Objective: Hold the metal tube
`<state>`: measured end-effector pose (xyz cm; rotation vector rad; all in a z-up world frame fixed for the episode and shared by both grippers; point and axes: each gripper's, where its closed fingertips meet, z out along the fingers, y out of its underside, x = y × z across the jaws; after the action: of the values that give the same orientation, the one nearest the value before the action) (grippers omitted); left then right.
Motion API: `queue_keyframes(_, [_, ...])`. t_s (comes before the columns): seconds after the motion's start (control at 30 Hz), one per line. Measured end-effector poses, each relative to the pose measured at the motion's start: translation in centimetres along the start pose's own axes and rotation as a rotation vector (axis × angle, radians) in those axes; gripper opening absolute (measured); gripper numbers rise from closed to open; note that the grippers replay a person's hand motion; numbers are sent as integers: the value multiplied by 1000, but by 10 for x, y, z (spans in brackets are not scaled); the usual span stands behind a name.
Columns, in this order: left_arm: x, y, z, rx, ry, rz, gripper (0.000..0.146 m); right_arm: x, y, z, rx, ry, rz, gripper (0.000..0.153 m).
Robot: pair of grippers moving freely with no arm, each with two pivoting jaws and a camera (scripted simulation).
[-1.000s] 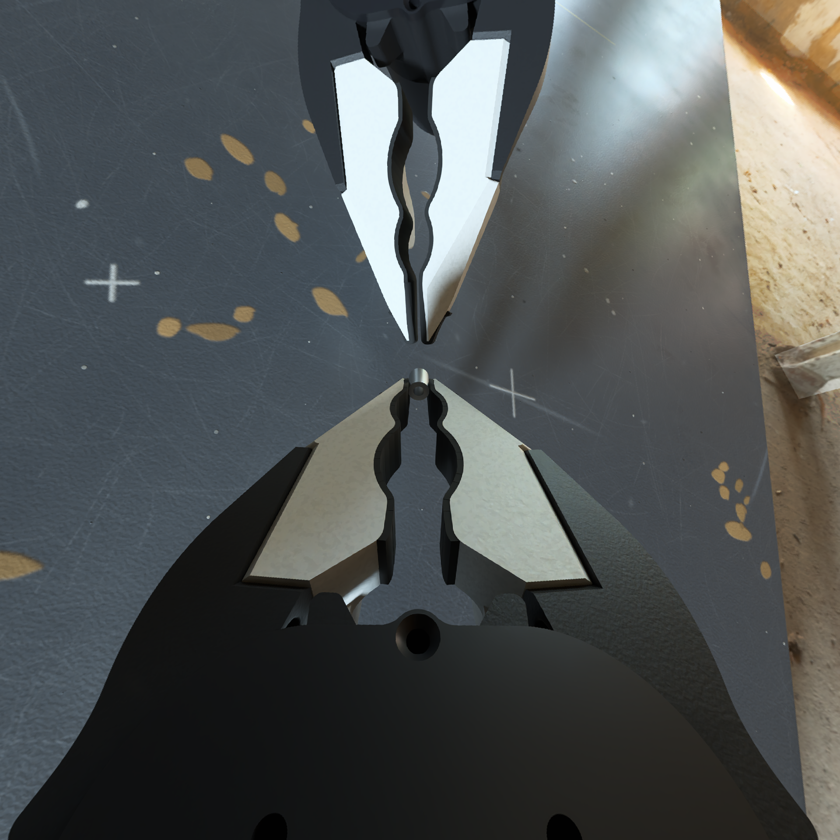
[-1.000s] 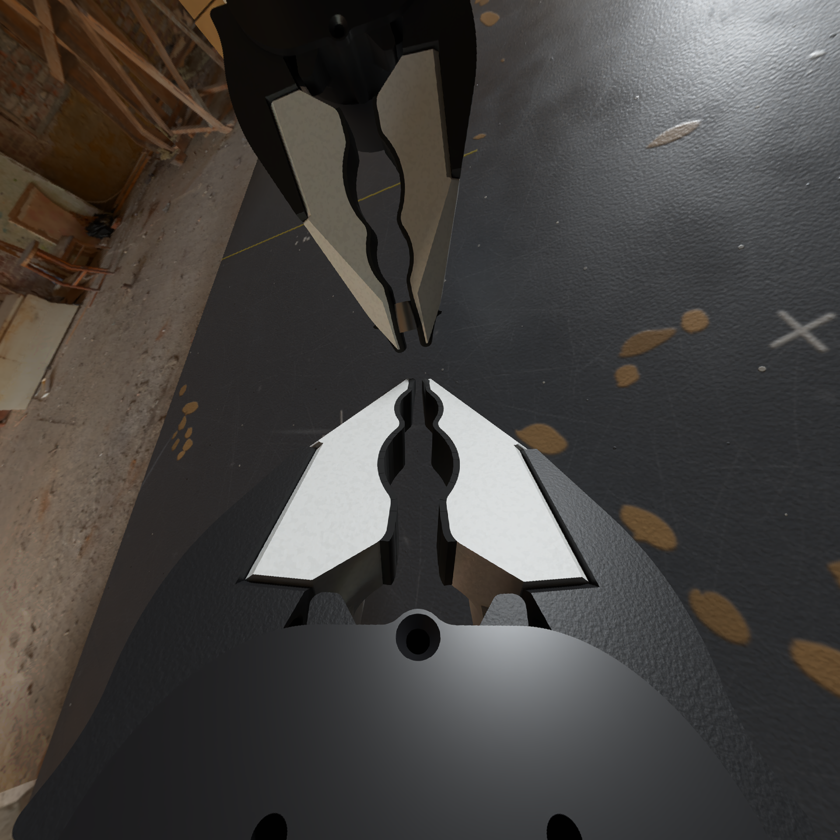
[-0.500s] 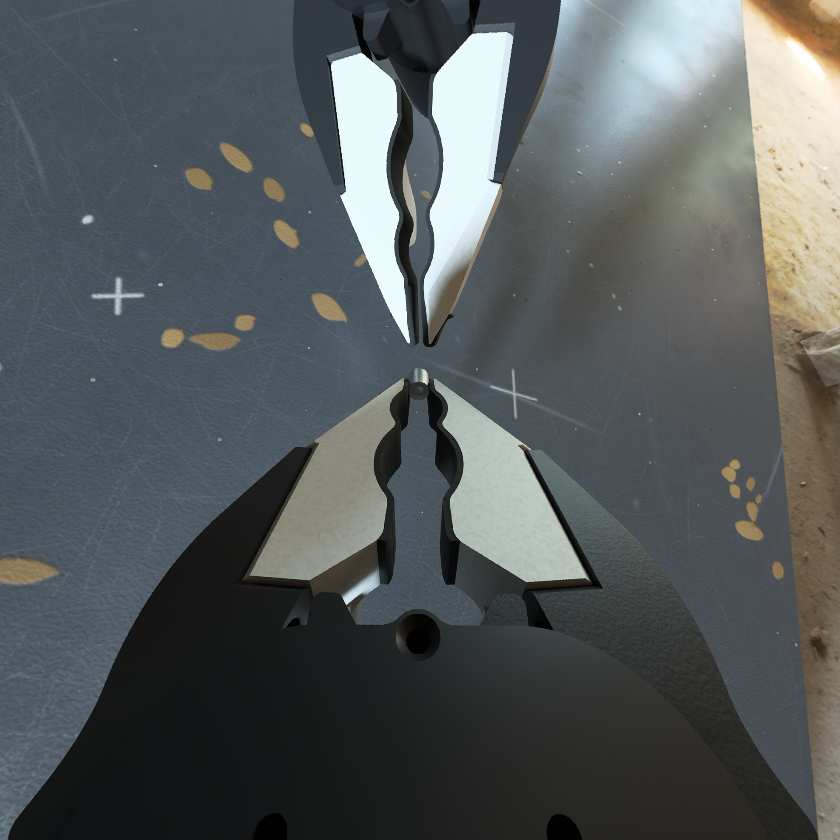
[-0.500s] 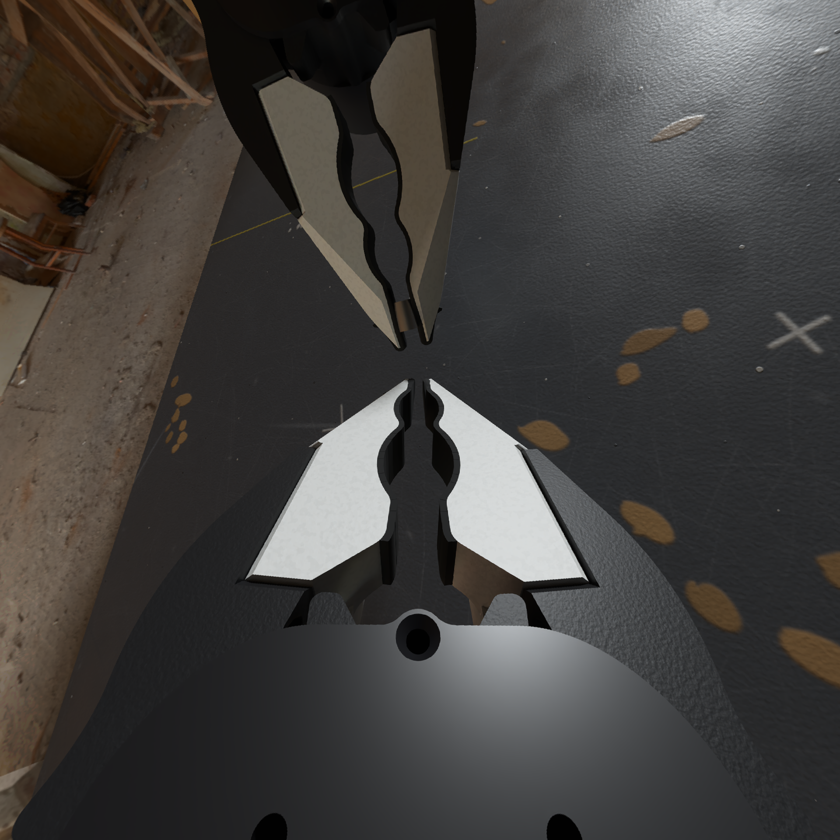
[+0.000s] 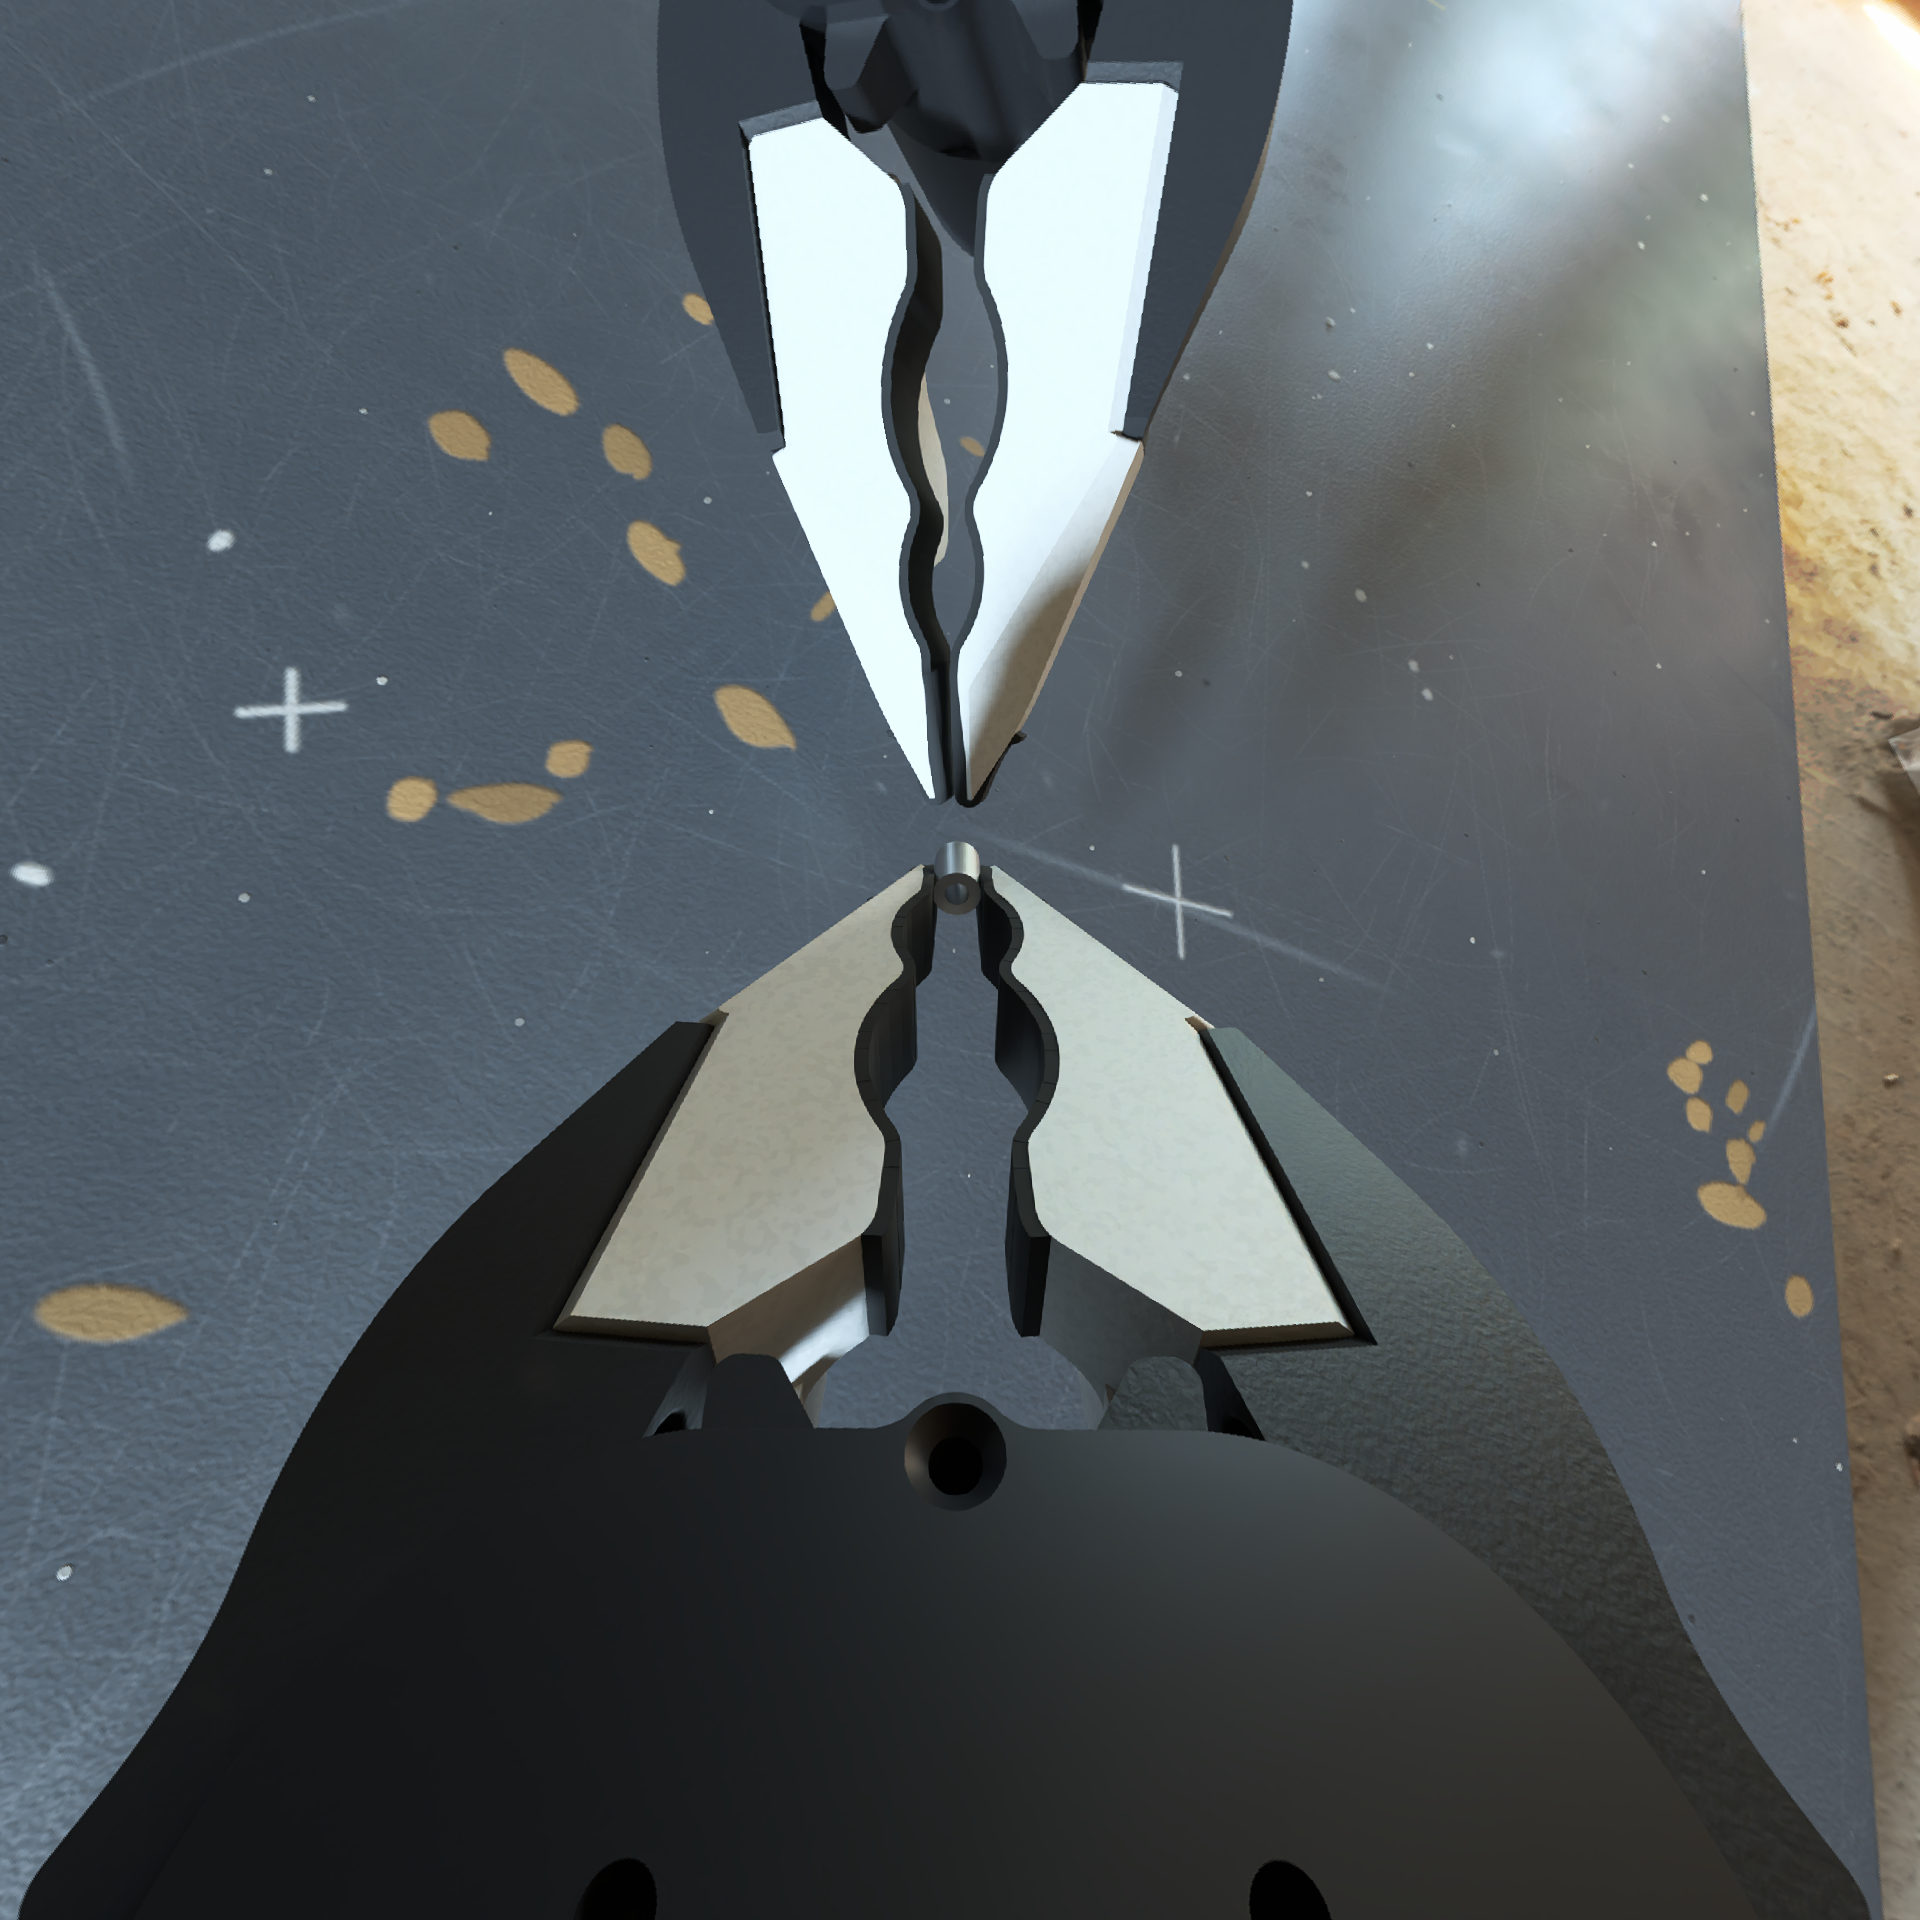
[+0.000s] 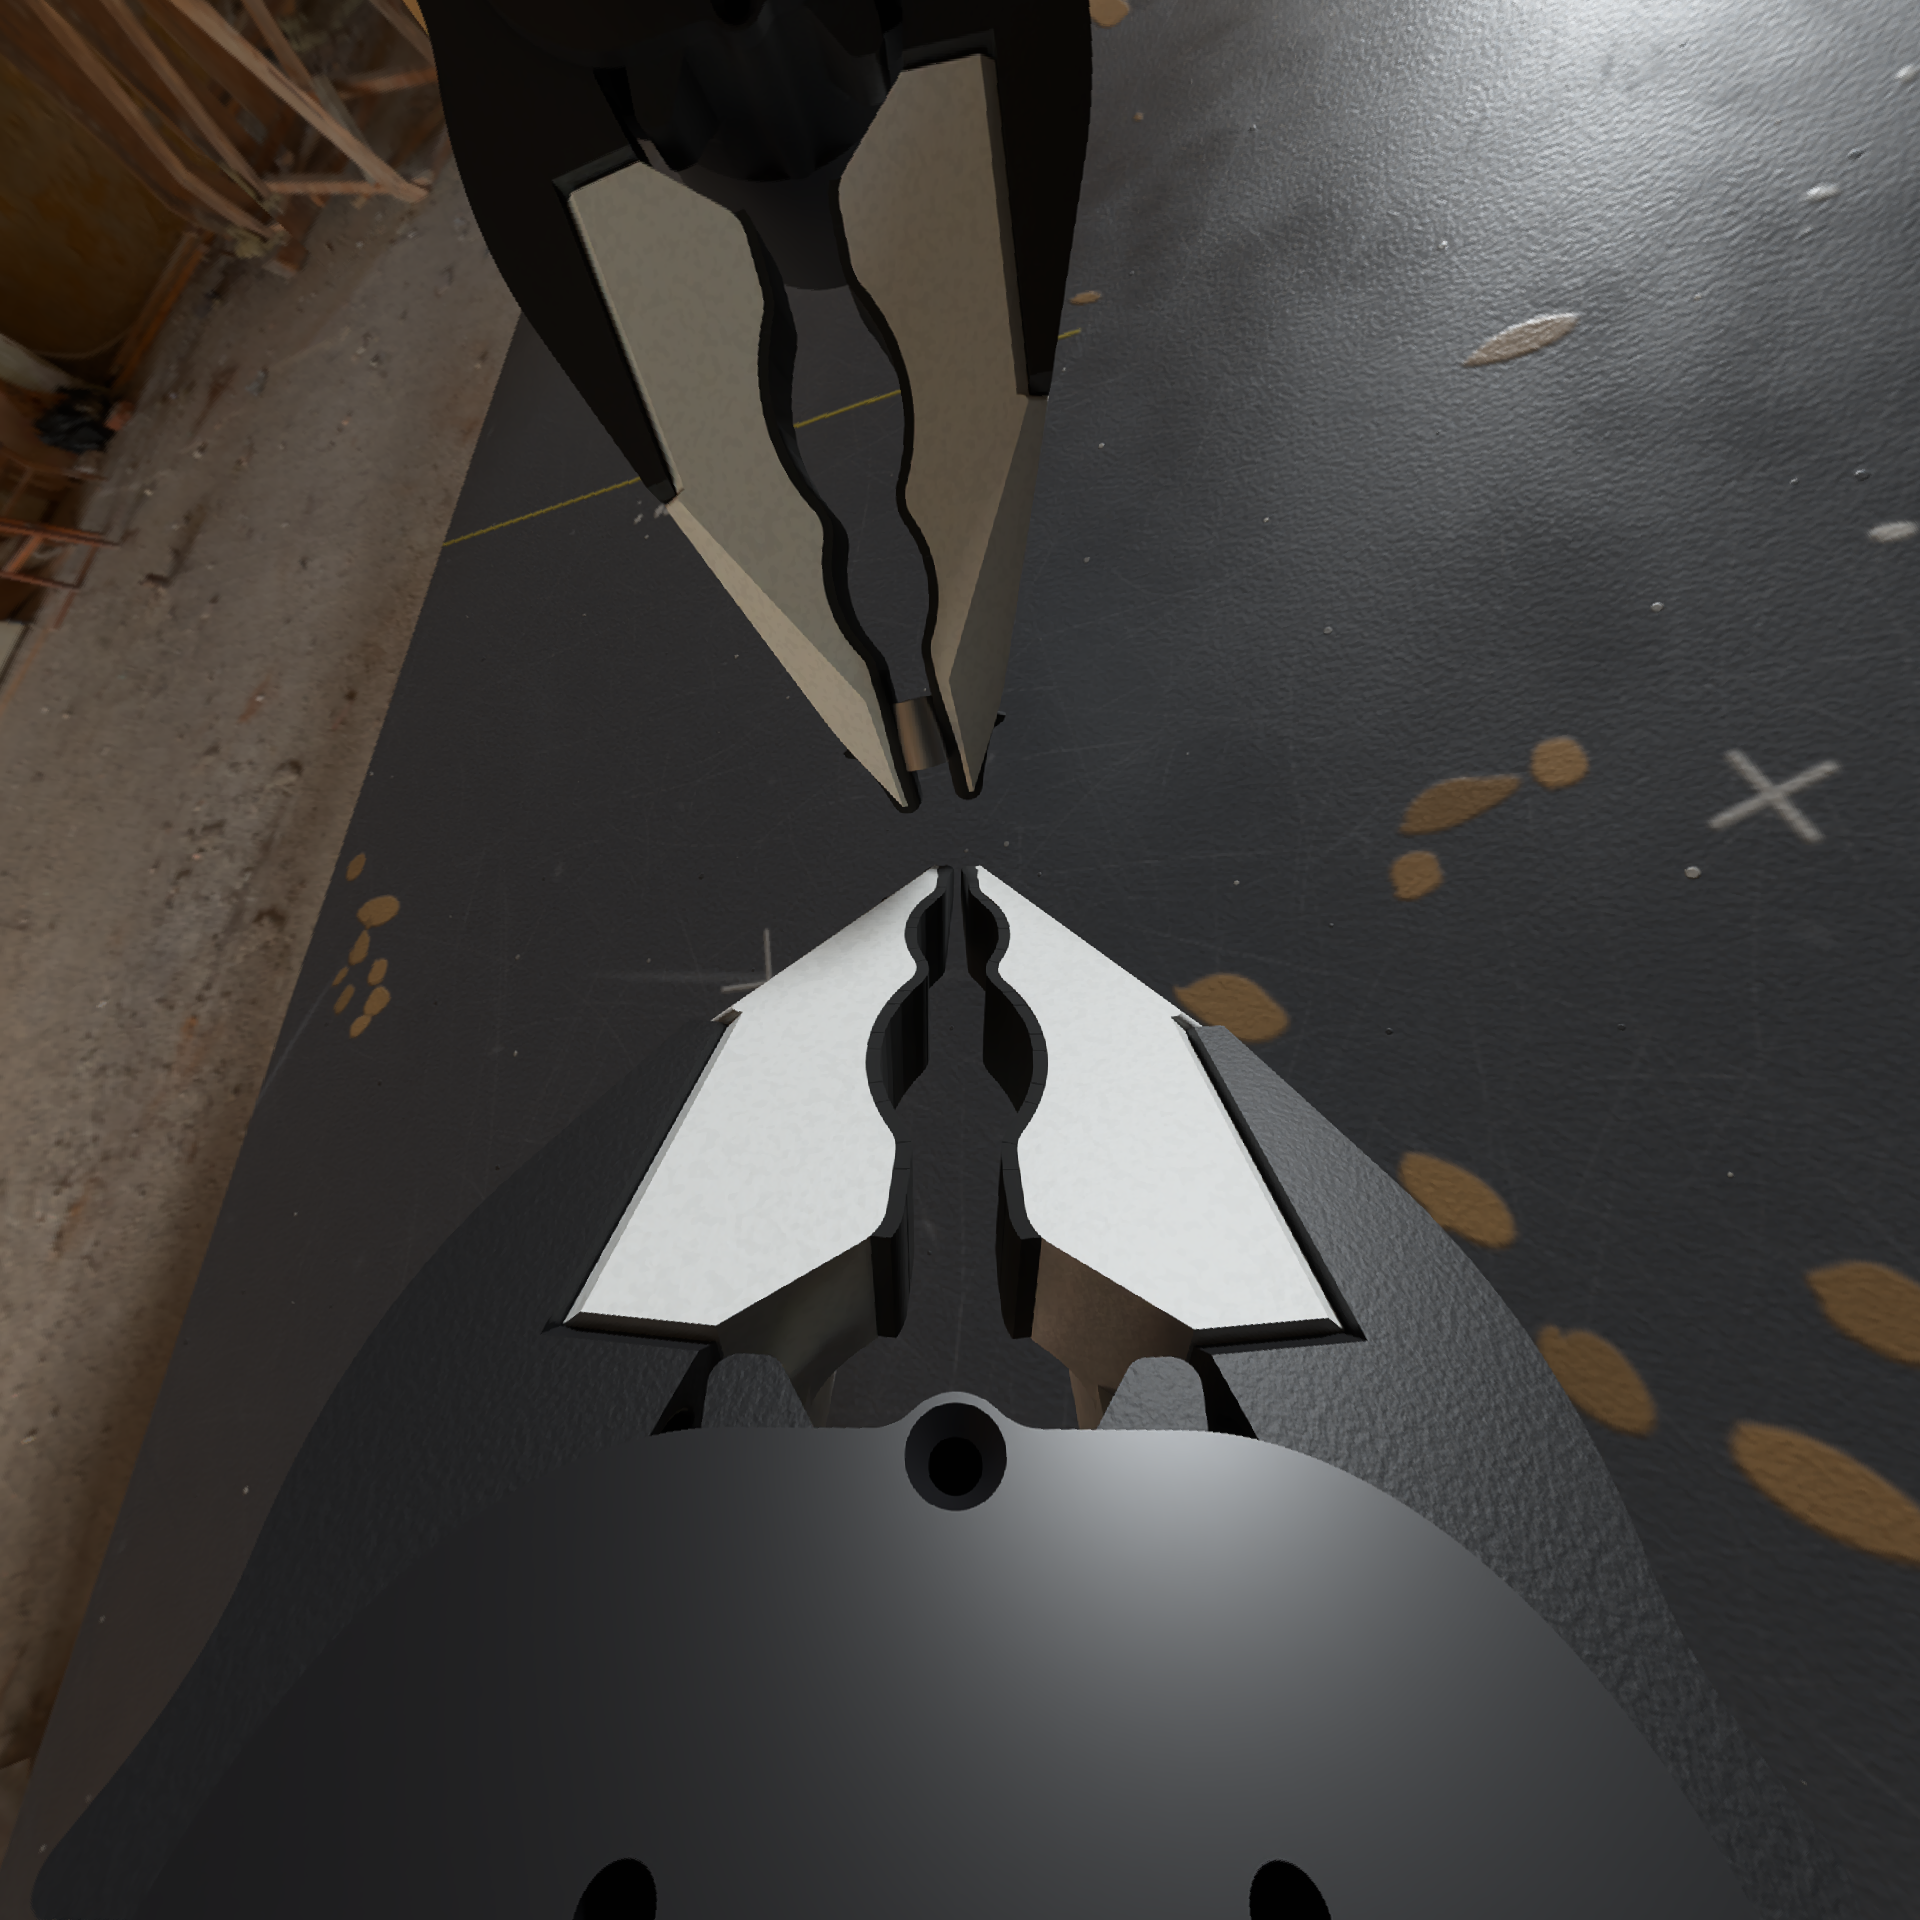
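Note:
A small metal tube (image 5: 956, 890) sits end-on between the tips of my left gripper (image 5: 956, 883), which is shut on it above the dark table (image 5: 416, 1039). In the right wrist view the tube (image 6: 916, 732) shows as a short grey cylinder pinched between the left gripper's (image 6: 935, 795) tips. My right gripper (image 6: 956, 873) is shut with nothing seen between its fingers. It faces the left gripper tip to tip, a small gap apart, and it also shows in the left wrist view (image 5: 951, 798).
The table top bears tan spots (image 5: 753, 717) and white crosses (image 5: 1176, 899). Its edge (image 5: 1766, 935) runs along the right of the left wrist view, with sandy floor (image 5: 1860, 520) beyond. Wooden frames (image 6: 260, 125) stand on the floor at the upper left of the right wrist view.
Both grippers have drifted together over the table, so the table marks slide slightly in both views. They stay tip to tip. The tube stays in the left gripper.

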<state>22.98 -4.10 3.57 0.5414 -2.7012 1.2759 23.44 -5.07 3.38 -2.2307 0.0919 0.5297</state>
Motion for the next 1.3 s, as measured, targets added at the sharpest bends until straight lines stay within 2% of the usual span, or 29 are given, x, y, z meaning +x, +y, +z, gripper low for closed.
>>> queue_keyframes(0.2, [1,-3,0,19,14,-13,7,-1,0,-3,-14,24,-33,0])
queue_keyframes(0.87, [0,-6,3,77,48,-93,7,1,-2,-2,4,32,-12,0])
queue_keyframes(1.3, [-1,-8,1,155,63,-198,7,2,-3,-3,13,40,-16,0])
